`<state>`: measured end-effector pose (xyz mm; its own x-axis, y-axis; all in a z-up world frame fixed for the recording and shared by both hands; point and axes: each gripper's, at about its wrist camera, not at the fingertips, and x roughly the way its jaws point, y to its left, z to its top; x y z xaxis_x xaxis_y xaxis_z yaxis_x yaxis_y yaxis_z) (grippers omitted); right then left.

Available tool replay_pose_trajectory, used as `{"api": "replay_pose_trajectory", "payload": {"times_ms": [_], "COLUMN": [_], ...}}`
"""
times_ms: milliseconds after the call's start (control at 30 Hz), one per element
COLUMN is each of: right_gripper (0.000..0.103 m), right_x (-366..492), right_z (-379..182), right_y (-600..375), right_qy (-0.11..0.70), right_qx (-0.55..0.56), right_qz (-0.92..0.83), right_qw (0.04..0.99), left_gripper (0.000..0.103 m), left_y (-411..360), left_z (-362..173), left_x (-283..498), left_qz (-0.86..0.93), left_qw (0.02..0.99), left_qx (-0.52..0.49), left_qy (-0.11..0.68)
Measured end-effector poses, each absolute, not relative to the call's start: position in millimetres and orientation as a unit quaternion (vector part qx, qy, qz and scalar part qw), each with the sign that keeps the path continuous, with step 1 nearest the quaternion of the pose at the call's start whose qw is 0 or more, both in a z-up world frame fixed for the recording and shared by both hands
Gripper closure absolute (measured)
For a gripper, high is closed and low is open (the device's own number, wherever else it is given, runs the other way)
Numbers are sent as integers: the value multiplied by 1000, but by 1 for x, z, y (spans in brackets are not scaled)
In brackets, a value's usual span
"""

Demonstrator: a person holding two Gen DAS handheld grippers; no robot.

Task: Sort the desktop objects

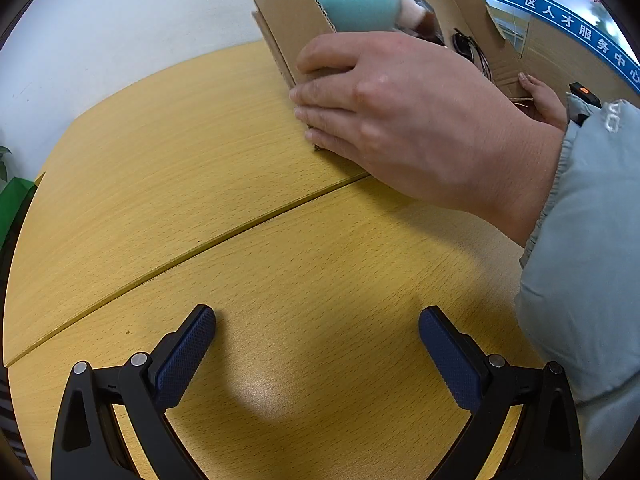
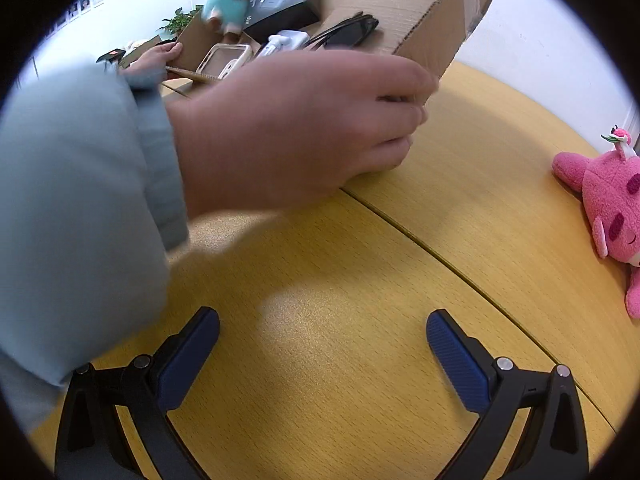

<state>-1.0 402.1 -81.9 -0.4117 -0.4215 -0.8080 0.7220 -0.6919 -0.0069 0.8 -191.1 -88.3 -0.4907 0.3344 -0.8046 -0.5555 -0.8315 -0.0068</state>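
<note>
**Entry: box being tipped, grippers idle**

Both my left gripper [image 1: 316, 354] and right gripper [image 2: 322, 358] rest spread, empty. Bare hands [image 2: 296, 128] tilt the brown cardboard box [image 2: 432, 12], goods inside. Pink plush toy [image 2: 608, 200] lies right. I'd wait, then approach.

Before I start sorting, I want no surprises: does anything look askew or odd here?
Yes. The cardboard box is tipped up on edge, held by bare hands, its contents sliding. Both grippers sit open, holding nothing.
</note>
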Motion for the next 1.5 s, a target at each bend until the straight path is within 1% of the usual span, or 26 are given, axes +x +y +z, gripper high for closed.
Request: {"api": "replay_pose_trajectory", "payload": {"times_ms": [1500], "right_gripper": [0], "right_x": [-10], "right_z": [-87], "right_y": [410], "right_qy": [181], "right_qx": [416], "right_qz": [-820], "right_qw": [349], "left_gripper": [0], "left_y": [-189], "left_z": [-85], "left_x": [2], "left_qz": [854], "left_qw": [260], "left_qx": [-432], "left_qy": [128]}}
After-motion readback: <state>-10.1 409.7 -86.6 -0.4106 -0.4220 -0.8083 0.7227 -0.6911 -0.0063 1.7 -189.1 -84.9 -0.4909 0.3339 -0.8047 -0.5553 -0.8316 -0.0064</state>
